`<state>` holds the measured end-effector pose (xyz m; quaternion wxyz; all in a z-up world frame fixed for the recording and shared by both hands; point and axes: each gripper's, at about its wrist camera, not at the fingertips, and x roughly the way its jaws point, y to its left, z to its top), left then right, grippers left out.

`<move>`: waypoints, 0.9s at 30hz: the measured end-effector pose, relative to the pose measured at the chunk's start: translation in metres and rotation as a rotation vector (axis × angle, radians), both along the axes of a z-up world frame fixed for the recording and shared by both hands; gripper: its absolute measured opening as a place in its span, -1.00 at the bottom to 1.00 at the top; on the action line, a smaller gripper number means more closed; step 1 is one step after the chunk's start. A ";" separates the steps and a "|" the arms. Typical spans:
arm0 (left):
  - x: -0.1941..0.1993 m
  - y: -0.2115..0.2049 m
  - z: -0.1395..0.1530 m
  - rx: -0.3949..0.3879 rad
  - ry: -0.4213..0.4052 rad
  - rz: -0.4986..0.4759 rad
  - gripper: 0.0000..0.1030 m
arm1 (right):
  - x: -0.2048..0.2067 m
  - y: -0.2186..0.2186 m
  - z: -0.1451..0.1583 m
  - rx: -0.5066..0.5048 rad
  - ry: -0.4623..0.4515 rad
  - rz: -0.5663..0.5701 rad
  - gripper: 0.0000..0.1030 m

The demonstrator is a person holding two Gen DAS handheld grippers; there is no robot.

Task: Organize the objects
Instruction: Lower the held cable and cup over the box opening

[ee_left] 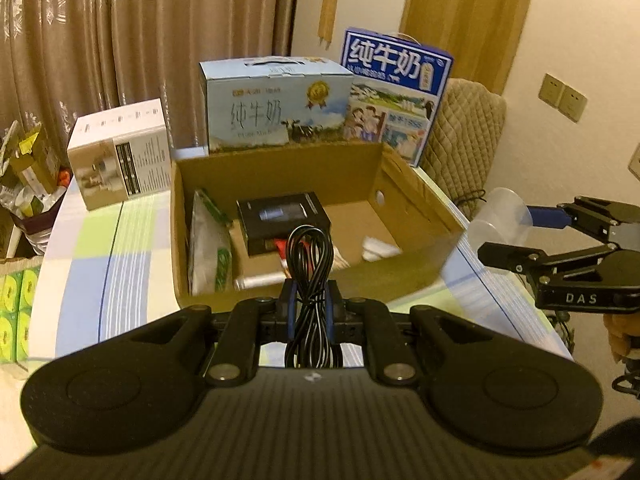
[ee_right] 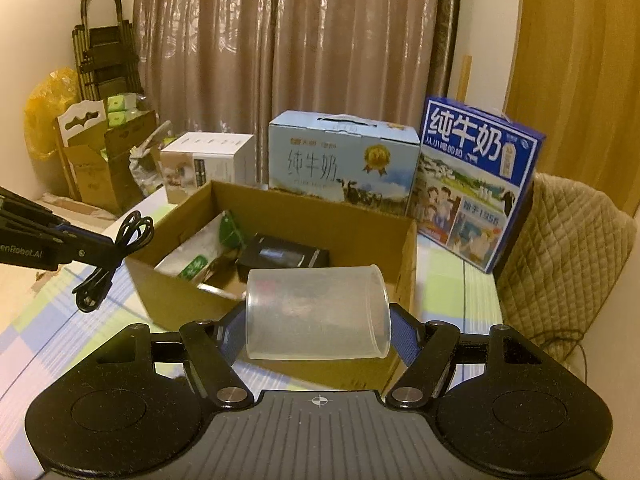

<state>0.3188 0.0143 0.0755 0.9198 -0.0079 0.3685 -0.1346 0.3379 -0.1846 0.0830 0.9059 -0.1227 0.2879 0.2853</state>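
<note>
An open cardboard box [ee_left: 280, 162] [ee_right: 160, 284] stands on the table and holds a black box [ee_left: 280, 216] [ee_right: 284, 258], a white-green bag [ee_left: 208, 248] [ee_right: 192, 264] and small items. My left gripper [ee_left: 310, 292] [ee_right: 102, 254] is shut on a coiled black cable [ee_left: 310, 264] [ee_right: 120, 252] at the box's near edge. My right gripper [ee_right: 318, 328] [ee_left: 516, 232] is shut on a clear plastic cup [ee_right: 316, 312] [ee_left: 496, 220], held on its side just right of the box.
Two milk cartons [ee_left: 276, 104] [ee_left: 394, 92] and a white appliance box [ee_left: 120, 152] stand behind the cardboard box. A quilted chair back [ee_right: 560, 252] is at the right. The checked tablecloth [ee_left: 100, 272] covers the table. Clutter sits at the far left [ee_right: 100, 160].
</note>
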 end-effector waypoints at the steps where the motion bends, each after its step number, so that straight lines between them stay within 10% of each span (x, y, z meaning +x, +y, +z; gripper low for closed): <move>1: 0.008 0.001 0.002 -0.001 -0.001 0.005 -0.80 | 0.006 0.001 0.001 0.002 0.006 -0.005 0.33; 27: 0.098 -0.005 -0.003 0.028 -0.007 0.038 -0.80 | 0.076 0.018 -0.002 0.028 0.064 -0.046 0.33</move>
